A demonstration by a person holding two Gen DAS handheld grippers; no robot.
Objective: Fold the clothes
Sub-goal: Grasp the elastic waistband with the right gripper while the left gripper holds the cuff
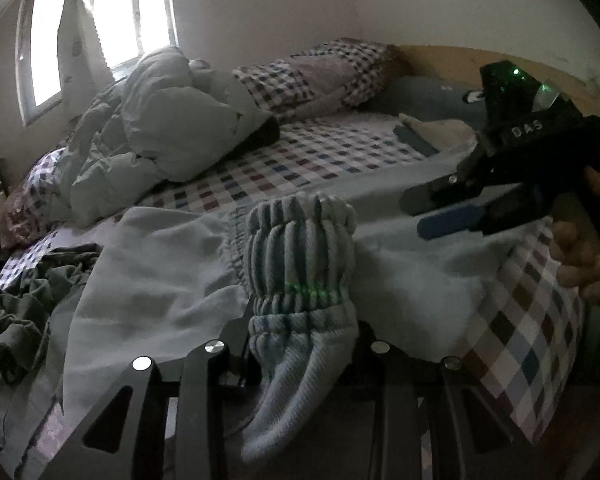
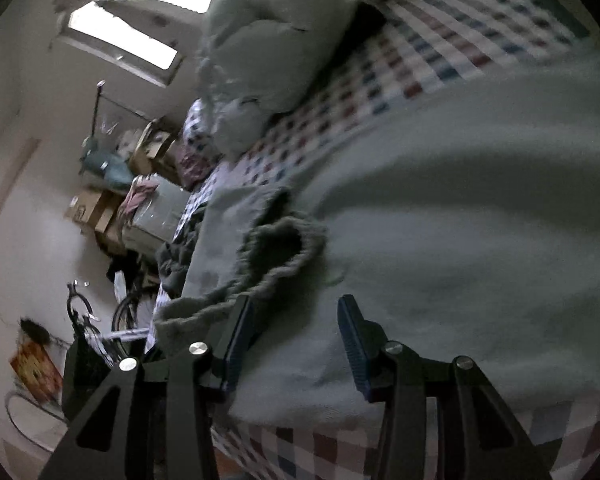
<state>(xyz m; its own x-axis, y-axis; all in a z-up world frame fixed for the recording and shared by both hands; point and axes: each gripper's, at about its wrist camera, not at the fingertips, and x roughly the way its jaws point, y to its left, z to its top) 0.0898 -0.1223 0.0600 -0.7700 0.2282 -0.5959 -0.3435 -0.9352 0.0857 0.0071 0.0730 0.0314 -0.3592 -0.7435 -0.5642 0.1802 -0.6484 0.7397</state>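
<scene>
Left hand-held gripper [image 1: 300, 356] pinches the ribbed cuff [image 1: 302, 264] of the pale sweatshirt [image 1: 148, 264] at lower centre, on the bed [image 1: 300, 160] — right hand-held gripper [image 2: 296, 344] hovers spread over its body — so keep the cuff taut, probably laying the sleeve flat.

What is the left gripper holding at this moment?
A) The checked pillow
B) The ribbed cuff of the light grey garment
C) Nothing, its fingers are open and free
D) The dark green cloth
B: in the left wrist view the ribbed cuff of the light grey garment stands bunched up, pinched at its base in the left gripper, while the right gripper is open.
</scene>
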